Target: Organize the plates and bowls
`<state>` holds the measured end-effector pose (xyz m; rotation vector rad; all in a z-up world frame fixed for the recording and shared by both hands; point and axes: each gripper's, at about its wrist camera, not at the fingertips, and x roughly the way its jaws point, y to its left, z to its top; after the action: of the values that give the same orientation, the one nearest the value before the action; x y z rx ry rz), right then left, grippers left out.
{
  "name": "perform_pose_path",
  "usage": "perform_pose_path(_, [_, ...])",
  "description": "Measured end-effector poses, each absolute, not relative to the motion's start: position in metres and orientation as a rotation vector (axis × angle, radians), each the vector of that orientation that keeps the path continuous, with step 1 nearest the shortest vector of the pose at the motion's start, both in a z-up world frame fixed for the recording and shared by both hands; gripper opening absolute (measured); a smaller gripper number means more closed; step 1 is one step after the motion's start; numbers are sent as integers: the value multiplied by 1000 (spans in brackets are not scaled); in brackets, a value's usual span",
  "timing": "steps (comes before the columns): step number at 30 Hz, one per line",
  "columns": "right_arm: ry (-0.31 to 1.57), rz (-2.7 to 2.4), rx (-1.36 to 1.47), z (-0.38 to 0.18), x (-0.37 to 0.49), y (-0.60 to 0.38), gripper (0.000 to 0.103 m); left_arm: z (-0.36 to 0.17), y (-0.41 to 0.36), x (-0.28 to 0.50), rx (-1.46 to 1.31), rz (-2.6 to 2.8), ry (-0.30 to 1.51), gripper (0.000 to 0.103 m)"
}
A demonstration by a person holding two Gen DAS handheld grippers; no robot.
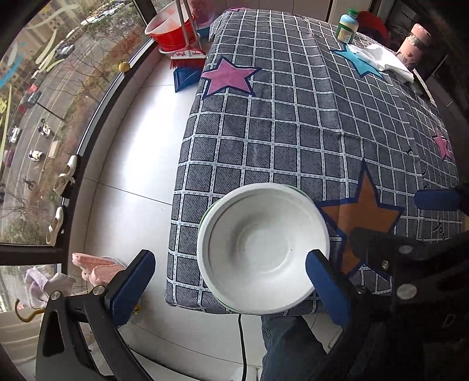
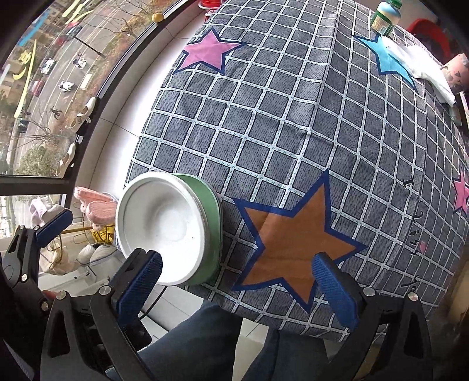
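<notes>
A white bowl (image 1: 263, 249) sits nested in a green bowl (image 2: 212, 222) at the near left corner of the checked table (image 1: 293, 132). The stack also shows in the right wrist view, where the white bowl (image 2: 161, 225) faces me. My left gripper (image 1: 231, 281) is open, its blue pads (image 1: 134, 287) either side of the stack above it. My right gripper (image 2: 237, 290) is open and empty, over the orange star (image 2: 293, 243), just right of the stack.
A green-capped bottle (image 1: 347, 25), a white cloth (image 1: 384, 61) and a pink cup (image 1: 413, 44) stand at the table's far right. A red basin (image 1: 170, 29), broom and dustpan are on the floor beyond. My legs (image 2: 190, 345) are at the table's near edge.
</notes>
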<state>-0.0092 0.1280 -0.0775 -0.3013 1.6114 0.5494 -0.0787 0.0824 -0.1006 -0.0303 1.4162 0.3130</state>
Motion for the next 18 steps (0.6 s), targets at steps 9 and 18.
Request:
perform_pose_path(9, [1614,552,-296,-79,-10,128,103,-97,77,-77,6,303,1406,103])
perform_pose_path(18, [1616,556,-304,-79,-10,128,103,-96,76,-74,25,308,1400,103])
